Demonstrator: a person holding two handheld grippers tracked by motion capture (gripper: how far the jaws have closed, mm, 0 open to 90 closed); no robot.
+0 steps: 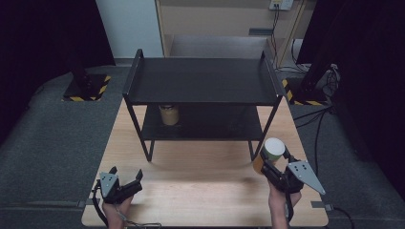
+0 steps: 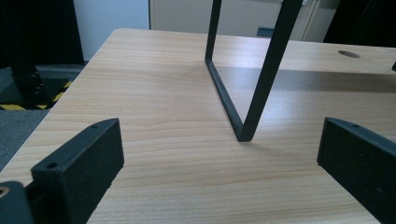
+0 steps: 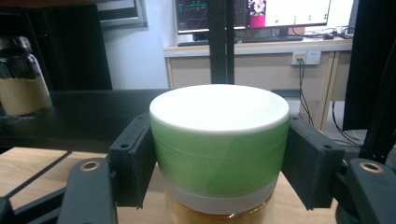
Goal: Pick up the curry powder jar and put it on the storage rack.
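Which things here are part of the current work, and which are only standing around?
Part of the work:
right gripper
green-lidded jar, clamped in it
black shelf rack
jar on lower shelf

Standing around:
left gripper, open
monitors

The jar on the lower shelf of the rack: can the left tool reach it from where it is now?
Probably yes. The left tool is open and holds nothing, and the jar stands near the open front of the lower shelf. Only the rack's front left leg is close to the path.

Grey carpet floor, a beige cabinet behind, dark surroundings.
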